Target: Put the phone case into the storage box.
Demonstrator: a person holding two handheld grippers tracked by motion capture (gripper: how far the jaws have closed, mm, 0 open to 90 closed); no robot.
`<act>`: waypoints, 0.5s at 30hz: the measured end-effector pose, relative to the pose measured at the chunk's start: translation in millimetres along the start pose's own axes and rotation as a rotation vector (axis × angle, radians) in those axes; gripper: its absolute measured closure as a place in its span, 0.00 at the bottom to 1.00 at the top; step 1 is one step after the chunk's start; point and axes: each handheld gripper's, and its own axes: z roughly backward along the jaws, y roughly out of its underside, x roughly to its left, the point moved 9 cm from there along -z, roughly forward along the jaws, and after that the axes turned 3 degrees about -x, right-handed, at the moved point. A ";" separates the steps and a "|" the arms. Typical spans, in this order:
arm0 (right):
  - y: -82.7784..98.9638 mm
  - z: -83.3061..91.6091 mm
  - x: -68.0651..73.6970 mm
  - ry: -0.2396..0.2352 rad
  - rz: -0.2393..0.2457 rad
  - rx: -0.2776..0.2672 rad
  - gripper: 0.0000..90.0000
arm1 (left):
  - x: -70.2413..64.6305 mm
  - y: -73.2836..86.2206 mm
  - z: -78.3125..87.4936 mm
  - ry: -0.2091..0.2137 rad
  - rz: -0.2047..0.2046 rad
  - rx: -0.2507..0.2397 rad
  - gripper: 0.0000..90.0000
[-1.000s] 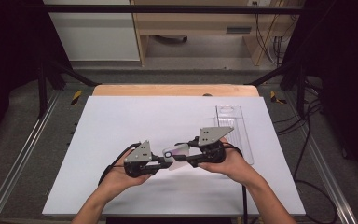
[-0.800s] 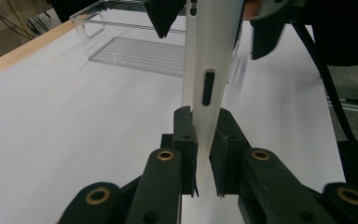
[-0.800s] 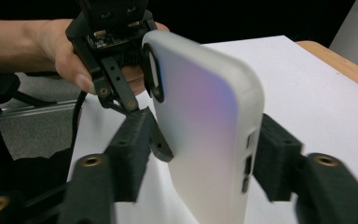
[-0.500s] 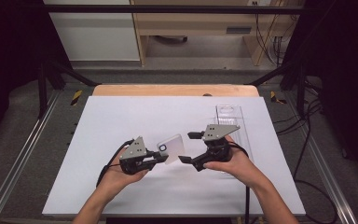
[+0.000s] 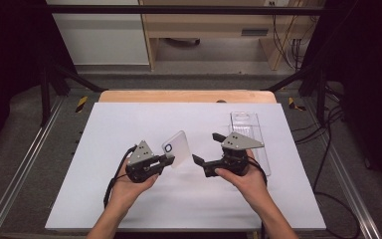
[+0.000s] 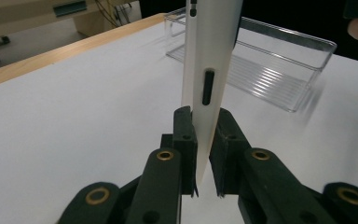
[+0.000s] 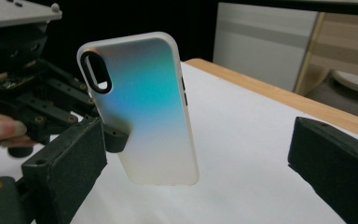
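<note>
Clamping one edge of a frosted phone case (image 5: 177, 148), the left hand-held gripper (image 5: 165, 160) holds it raised above the white table (image 5: 129, 124), the case standing toward one o'clock from its jaws. At three o'clock from the case, the right hand-held gripper (image 5: 206, 151) has just been opening; its jaws stand wide with nothing between them. A clear plastic tray (image 5: 247, 127) lies at one o'clock from that gripper.

Left gripper (image 5: 168, 158) clamped tight, held low in the left hand (image 5: 129, 181). Right gripper (image 5: 207, 150) has just been opening, jaws wide with nothing between them, right hand (image 5: 246, 177) beneath.
</note>
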 end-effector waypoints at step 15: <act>0.9 -15.1 21.1 0.046 -0.018 -0.040 0.05 | -13.4 0.8 -9.8 -0.064 0.087 -0.023 0.90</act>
